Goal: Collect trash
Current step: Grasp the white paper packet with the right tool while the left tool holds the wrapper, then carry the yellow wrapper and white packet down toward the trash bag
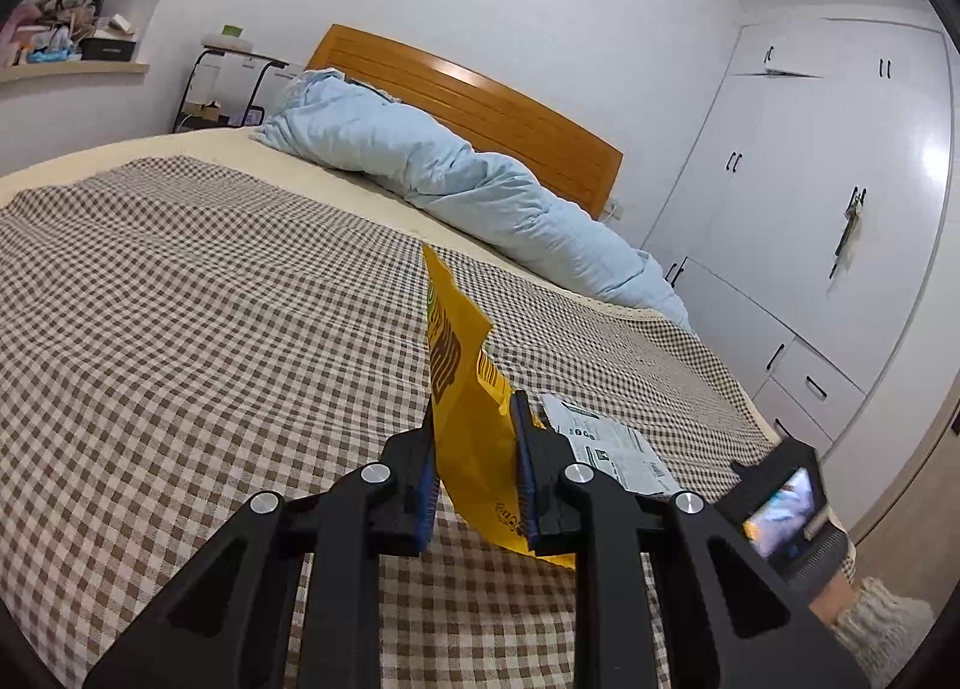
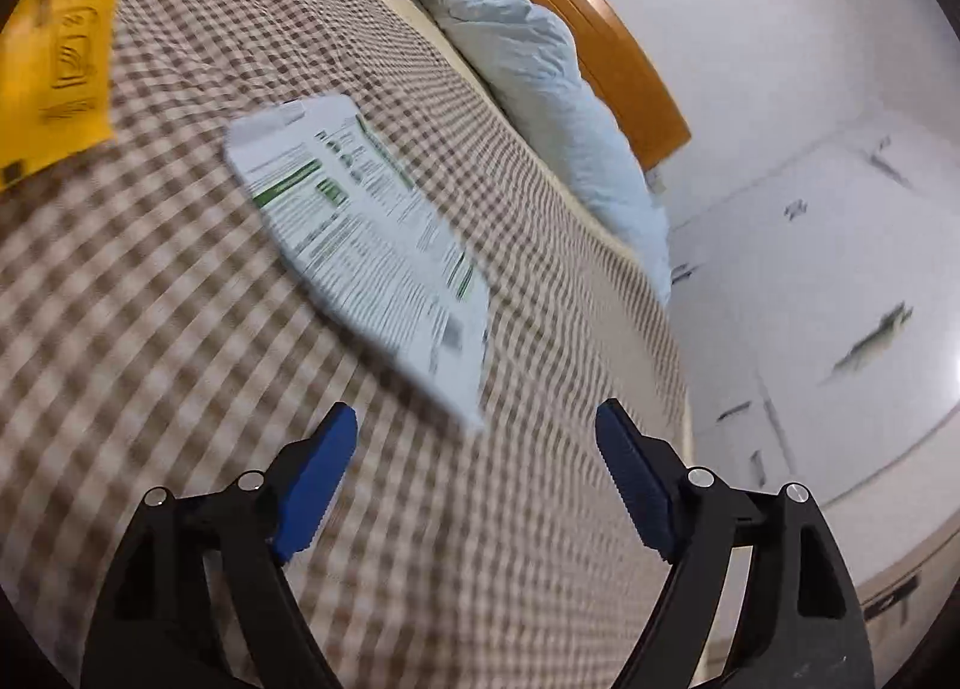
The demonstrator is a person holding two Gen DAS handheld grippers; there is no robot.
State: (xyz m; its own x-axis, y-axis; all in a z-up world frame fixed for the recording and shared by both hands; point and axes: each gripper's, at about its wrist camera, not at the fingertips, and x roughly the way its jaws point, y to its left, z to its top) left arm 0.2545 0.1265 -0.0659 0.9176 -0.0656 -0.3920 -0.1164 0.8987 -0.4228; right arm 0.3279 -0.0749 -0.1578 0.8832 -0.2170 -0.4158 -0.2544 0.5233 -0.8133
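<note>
Someone's bedroom: checkered bed (image 1: 210, 293) mid-frame, wooden headboard (image 1: 480, 107) behind, white wardrobe (image 1: 840, 197) at right.

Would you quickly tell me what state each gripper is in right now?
Left gripper: closed on the yellow wrapper, held above the checked bedspread.
Right gripper: open, holding nothing, pointed at the white printed packet lying on the bed.
</note>
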